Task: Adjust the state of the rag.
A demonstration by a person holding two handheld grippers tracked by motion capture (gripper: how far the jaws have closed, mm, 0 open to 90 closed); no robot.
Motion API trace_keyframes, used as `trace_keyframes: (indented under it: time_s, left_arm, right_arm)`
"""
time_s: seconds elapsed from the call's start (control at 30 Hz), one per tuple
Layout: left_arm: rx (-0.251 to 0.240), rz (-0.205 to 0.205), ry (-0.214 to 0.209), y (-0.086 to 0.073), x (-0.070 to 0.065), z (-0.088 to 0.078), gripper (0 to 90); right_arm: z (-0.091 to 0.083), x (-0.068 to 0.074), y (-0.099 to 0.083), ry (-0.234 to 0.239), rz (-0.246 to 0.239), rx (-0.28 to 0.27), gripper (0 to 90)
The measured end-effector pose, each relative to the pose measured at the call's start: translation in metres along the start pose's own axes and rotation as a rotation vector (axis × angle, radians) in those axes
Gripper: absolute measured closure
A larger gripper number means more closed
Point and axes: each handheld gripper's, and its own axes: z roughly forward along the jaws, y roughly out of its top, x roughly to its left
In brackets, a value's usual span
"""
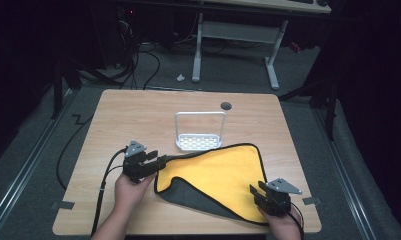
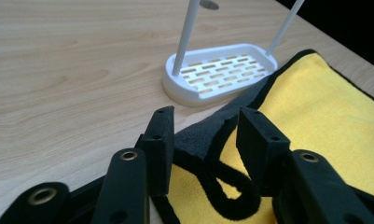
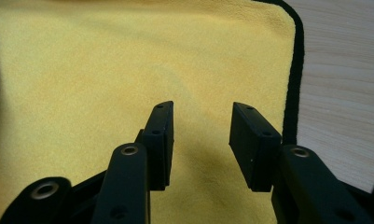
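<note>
A yellow cloth (image 1: 223, 167) with black edging lies on the near right part of the wooden table (image 1: 133, 115), its near left part folded over to show the grey underside (image 1: 190, 196). My left gripper (image 1: 160, 161) is at the cloth's left corner. In the left gripper view the jaws (image 2: 205, 116) stand open, with the folded grey corner (image 2: 201, 137) and a loop of black edging lying loose between them. My right gripper (image 1: 255, 189) hovers at the cloth's near right corner. Its jaws (image 3: 201, 109) are open over the yellow cloth (image 3: 105, 60) with nothing between the pads.
A white slotted tray with a tall wire handle (image 1: 199, 142) stands just beyond the cloth's far edge, touching it (image 2: 222, 74). A round cable hole (image 1: 226, 105) sits near the table's far edge. Cables trail off the table's left side. A desk frame stands on the floor behind.
</note>
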Motion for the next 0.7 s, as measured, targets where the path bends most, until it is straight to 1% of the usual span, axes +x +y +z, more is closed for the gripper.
trace_keyframes:
  time_s: [0.03, 0.07, 0.1, 0.17, 0.2, 0.23, 0.27, 0.3, 0.33, 0.37, 0.4, 0.43, 0.47, 0.53, 0.57, 0.6, 0.67, 0.7]
  left_arm:
    - [-0.001, 0.005, -0.005, -0.001, -0.003, -0.002, 55.2]
    - [-0.003, 0.02, 0.001, -0.003, -0.006, -0.005, 54.4]
    - [-0.019, 0.024, 0.001, -0.004, -0.009, -0.009, 54.4]
    - [-0.029, 0.0, -0.033, -0.008, -0.013, -0.014, 55.3]
    - [-0.019, 0.002, -0.045, -0.012, -0.018, -0.017, 56.0]
    - [-0.003, 0.008, -0.051, -0.017, -0.021, -0.02, 57.4]
    - [0.01, 0.001, -0.063, -0.02, -0.024, -0.022, 60.1]
    - [0.035, 0.0, -0.082, -0.027, -0.029, -0.024, 60.6]
    - [0.043, 0.003, -0.088, -0.032, -0.031, -0.024, 59.9]
    - [0.065, 0.005, -0.099, -0.036, -0.034, -0.023, 58.4]
    - [0.096, -0.005, -0.118, -0.039, -0.035, -0.019, 55.1]
    - [0.136, -0.015, -0.136, -0.042, -0.036, -0.011, 51.9]
    - [0.15, -0.012, -0.134, -0.043, -0.037, -0.006, 49.5]
    - [0.191, -0.008, -0.13, -0.045, -0.039, 0.008, 48.8]
    - [0.208, -0.004, -0.129, -0.046, -0.039, 0.013, 50.5]
    - [0.223, 0.012, -0.135, -0.047, -0.041, 0.018, 61.3]
    - [0.206, 0.023, -0.15, -0.048, -0.045, 0.015, 72.1]
    - [0.196, 0.032, -0.165, -0.049, -0.048, 0.01, 74.6]
  right_arm:
    - [0.0, 0.0, 0.0, 0.001, -0.003, 0.0, 60.6]
    - [0.0, 0.001, 0.0, 0.0, -0.005, 0.001, 60.6]
    - [0.0, 0.001, 0.0, 0.001, -0.009, -0.002, 60.6]
    - [-0.001, 0.002, 0.0, 0.0, -0.007, -0.003, 60.6]
    - [-0.001, 0.002, 0.0, 0.001, -0.007, -0.003, 60.6]
    - [-0.001, 0.001, 0.0, -0.001, -0.007, -0.004, 60.5]
    - [-0.002, 0.001, 0.0, -0.002, -0.006, -0.005, 60.5]
    - [-0.002, 0.001, 0.0, -0.003, -0.005, -0.004, 60.5]
    - [-0.002, 0.001, 0.0, -0.002, -0.002, -0.003, 60.6]
    - [-0.002, 0.001, 0.0, -0.001, -0.001, -0.005, 60.5]
    - [-0.001, 0.001, 0.0, 0.0, -0.002, -0.004, 60.6]
    - [0.0, 0.001, 0.0, 0.003, -0.004, -0.002, 60.5]
    - [0.001, 0.002, 0.001, 0.005, -0.005, 0.002, 60.5]
    - [0.001, 0.003, 0.001, 0.006, -0.016, 0.003, 60.5]
    - [0.001, 0.004, 0.001, 0.008, -0.016, 0.002, 60.5]
    - [0.001, 0.004, 0.001, 0.007, -0.015, 0.001, 60.5]
    - [0.001, 0.004, 0.0, 0.01, -0.014, 0.005, 60.5]
    - [0.001, 0.004, -0.001, 0.011, -0.011, 0.008, 60.5]
